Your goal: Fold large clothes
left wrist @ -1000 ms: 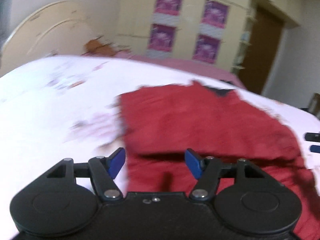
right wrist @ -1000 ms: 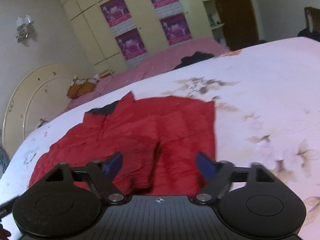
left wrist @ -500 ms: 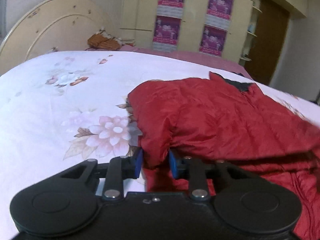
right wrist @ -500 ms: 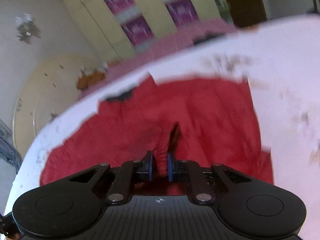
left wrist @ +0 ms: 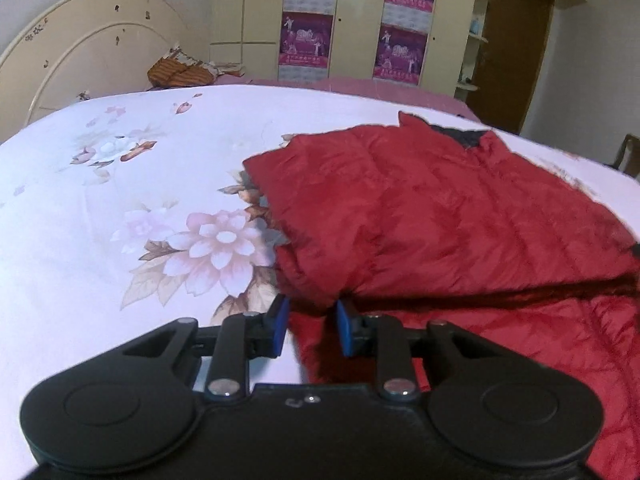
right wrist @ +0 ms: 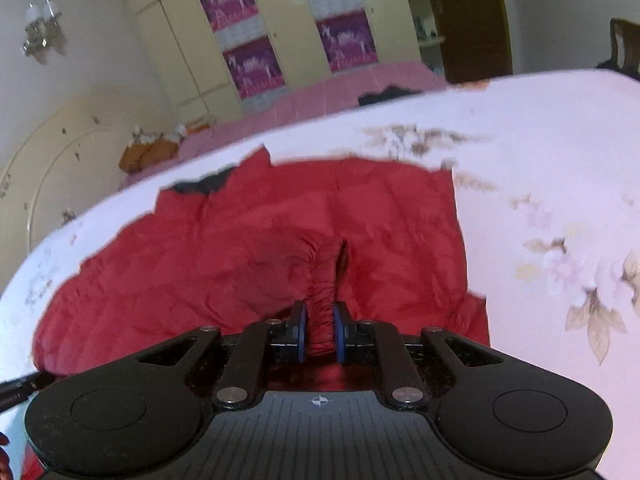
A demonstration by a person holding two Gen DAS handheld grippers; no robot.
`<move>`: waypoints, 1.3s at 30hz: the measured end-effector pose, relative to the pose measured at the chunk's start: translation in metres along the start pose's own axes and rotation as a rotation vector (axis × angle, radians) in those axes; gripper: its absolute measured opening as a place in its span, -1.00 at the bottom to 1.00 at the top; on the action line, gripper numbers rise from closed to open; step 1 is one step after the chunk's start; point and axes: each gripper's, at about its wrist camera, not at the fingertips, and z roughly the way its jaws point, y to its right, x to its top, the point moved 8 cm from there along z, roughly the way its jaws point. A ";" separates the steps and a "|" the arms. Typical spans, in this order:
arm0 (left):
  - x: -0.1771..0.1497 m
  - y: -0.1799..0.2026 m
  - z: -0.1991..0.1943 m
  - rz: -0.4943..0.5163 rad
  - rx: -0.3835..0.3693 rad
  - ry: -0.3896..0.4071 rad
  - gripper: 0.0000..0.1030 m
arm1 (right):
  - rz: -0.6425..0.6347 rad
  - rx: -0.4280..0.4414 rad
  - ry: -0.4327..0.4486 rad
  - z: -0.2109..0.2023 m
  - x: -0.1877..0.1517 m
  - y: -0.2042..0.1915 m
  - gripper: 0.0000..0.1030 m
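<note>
A red quilted jacket [left wrist: 440, 216] lies spread on a white floral bedsheet [left wrist: 120, 208], its dark collar at the far end. My left gripper [left wrist: 310, 312] is shut on the jacket's near left corner, the padded edge bunched between the blue pads. In the right wrist view the same red jacket [right wrist: 240, 248] fills the middle of the bed. There my right gripper [right wrist: 320, 318] is shut on a raised ridge of red fabric, which rises from the pads as a narrow fold.
A cream headboard [left wrist: 92, 60] stands at the far left with an orange-brown bundle [left wrist: 180, 72] beside it. Cream wardrobes with purple posters [left wrist: 308, 32] line the back wall. A brown door [left wrist: 516, 48] is at the right. Floral bedsheet [right wrist: 560, 200] extends right of the jacket.
Both grippers went from open to shut on the jacket's fabric. The left one moved in over the near left corner; the right one pinched up a ridge of cloth.
</note>
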 end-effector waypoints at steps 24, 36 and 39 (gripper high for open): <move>0.040 0.014 0.033 -0.044 -0.151 -0.019 -0.12 | -0.178 -0.115 -0.138 0.066 0.006 -0.013 -0.54; 0.099 0.080 0.076 0.079 -0.245 0.020 0.23 | -0.252 0.096 -0.082 0.106 0.029 -0.127 -0.54; 0.089 0.076 0.088 0.077 -0.178 0.015 0.26 | -0.282 0.107 -0.136 0.133 0.012 -0.145 -0.54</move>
